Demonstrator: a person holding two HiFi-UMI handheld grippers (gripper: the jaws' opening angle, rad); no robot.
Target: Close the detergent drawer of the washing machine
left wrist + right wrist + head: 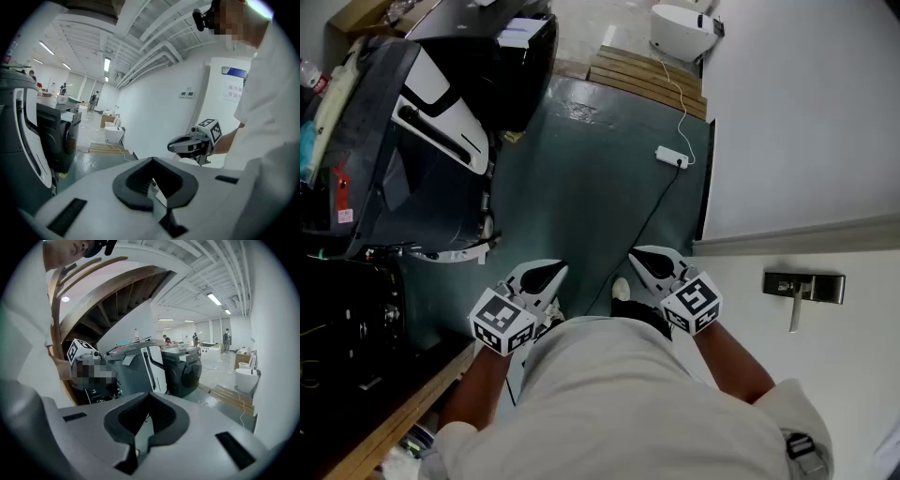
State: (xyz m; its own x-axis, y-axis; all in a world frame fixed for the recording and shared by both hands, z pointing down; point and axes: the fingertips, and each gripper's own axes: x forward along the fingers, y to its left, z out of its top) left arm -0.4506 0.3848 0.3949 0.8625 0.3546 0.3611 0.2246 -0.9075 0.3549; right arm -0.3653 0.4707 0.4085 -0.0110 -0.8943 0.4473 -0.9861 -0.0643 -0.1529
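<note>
Head view: a person in a pale shirt looks steeply down at a dull green floor (581, 187); both tongs are held near the body, well apart from every machine.
Left tongs: the left tongs (551, 274) point to the far side, over the floor.
Left tongs state: in the left gripper view the black pads meet at a seam, so the tongs are closed, with nothing between them.
Right tongs: the right tongs (645, 255) are just beside the left pair and level with them.
Right tongs state: in the right gripper view the pads are pressed together and empty.
Task's thing: the black front-loading washing machine (511, 61) stands far left, beyond a grey-and-white tilted appliance (412, 141).
Detergent drawer: too small to tell whether the detergent drawer is in or out.
Right side: a plain white wall (797, 112) carries a brushed metal door handle (803, 288).
Floor items: a white power strip (672, 157) lies on the floor by the wall, its white cable running to the far side.
Far end: a slatted wooden pallet (647, 75) lies flat, and a white ceramic fixture (680, 30) is beyond it.
</note>
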